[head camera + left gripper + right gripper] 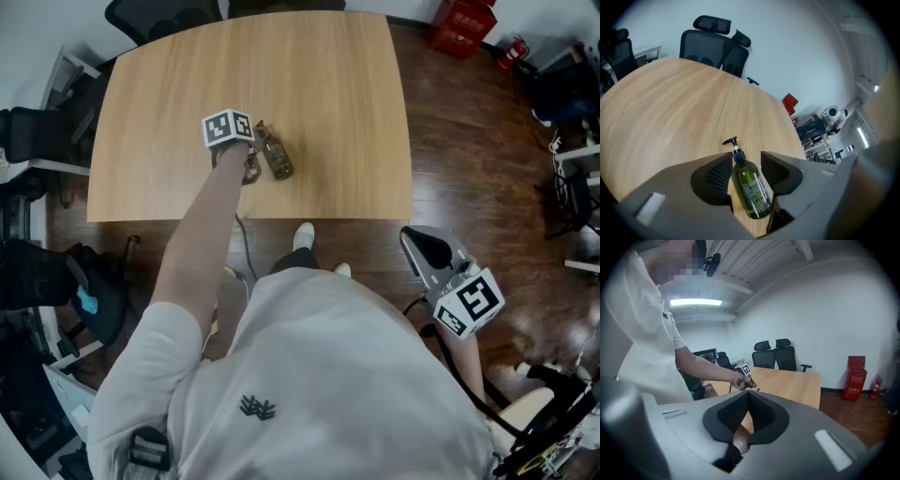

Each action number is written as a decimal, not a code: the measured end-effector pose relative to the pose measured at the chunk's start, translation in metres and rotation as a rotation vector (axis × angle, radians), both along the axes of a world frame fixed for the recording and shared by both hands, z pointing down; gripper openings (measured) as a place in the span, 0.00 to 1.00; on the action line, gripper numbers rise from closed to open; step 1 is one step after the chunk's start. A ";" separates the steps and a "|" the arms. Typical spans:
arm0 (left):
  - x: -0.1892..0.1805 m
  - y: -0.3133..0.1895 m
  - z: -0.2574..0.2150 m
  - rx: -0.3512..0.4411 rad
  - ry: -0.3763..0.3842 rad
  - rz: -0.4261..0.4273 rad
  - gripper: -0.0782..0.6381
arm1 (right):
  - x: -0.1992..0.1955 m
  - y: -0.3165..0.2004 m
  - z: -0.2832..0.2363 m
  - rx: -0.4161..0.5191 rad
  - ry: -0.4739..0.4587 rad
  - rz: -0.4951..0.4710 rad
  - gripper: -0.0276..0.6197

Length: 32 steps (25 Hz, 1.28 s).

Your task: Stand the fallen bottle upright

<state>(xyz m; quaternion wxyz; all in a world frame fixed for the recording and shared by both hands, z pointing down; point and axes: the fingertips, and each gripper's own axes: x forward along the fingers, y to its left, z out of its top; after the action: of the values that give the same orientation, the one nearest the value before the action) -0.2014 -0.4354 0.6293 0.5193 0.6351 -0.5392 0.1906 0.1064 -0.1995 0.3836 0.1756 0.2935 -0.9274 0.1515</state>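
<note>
A green pump bottle [275, 157] lies on its side on the wooden table [309, 84], near the front edge, its black pump pointing away from me. In the left gripper view the bottle [751, 187] sits between the two jaws of my left gripper [746, 157]. These jaws stand open, and a strip of wood shows beside the right one. The left gripper [249, 167] reaches down over the table. My right gripper [424, 246] hangs off the table at the lower right, its jaws shut [749, 397] with nothing in them.
Black office chairs [712, 44] stand at the table's far end. A red crate [461, 23] and a fire extinguisher [512, 52] stand on the floor at the far right. Desks and more chairs [37, 131] crowd the left side. The person's feet [304, 236] are by the table's front edge.
</note>
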 end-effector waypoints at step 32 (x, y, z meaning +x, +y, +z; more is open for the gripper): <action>0.098 0.027 -0.079 0.798 -0.280 0.447 0.26 | -0.040 -0.052 -0.011 -0.008 0.025 0.078 0.05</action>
<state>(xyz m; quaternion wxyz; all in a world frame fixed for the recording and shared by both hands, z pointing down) -0.1032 -0.4083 0.5502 0.1037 0.8535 -0.4853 0.1592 0.0665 -0.2517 0.3729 0.1825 0.3308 -0.9122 0.1584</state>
